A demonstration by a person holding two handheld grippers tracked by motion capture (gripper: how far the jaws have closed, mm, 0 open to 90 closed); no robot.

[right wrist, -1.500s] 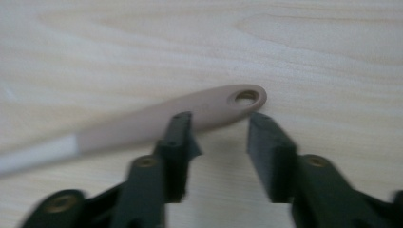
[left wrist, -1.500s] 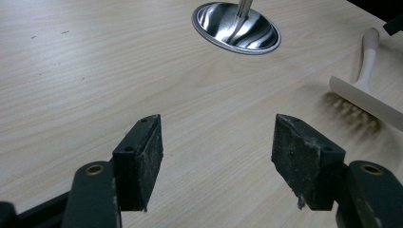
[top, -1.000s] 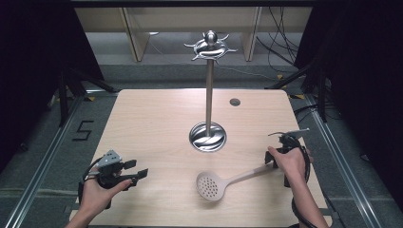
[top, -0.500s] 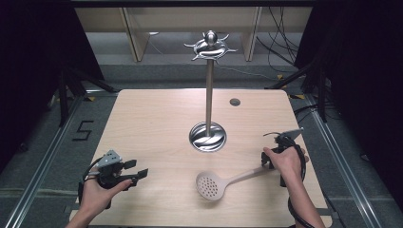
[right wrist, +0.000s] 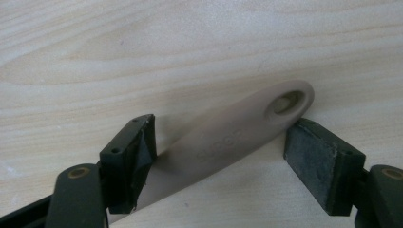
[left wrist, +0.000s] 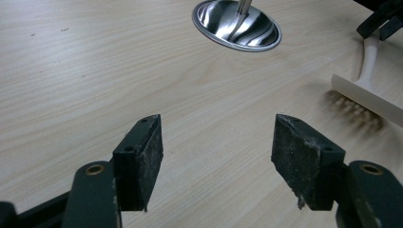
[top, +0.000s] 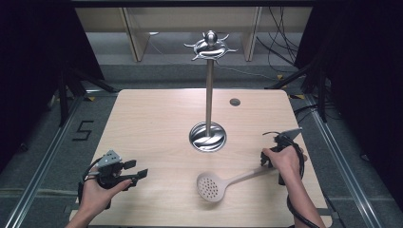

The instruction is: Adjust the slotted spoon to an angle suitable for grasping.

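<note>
A beige slotted spoon (top: 210,185) lies flat on the wooden table (top: 152,118), its handle running right toward my right hand. My right gripper (top: 271,164) stands open over the handle's end. In the right gripper view the right gripper (right wrist: 221,152) has a jaw on either side of the handle (right wrist: 228,137), whose hanging hole sits near the right jaw. My left gripper (top: 137,168) is open and empty near the front left edge. In the left gripper view the left gripper (left wrist: 216,161) faces bare wood, with the spoon (left wrist: 366,97) off to the right.
A steel utensil stand (top: 209,46) with hooks at its top rises from a round base (top: 207,137) at the table's middle; the base (left wrist: 236,24) also appears in the left gripper view. A small dark round spot (top: 235,101) marks the far side of the table.
My right hand and gripper have edged slightly left over the handle's end. The spoon and the left gripper have stayed put.
</note>
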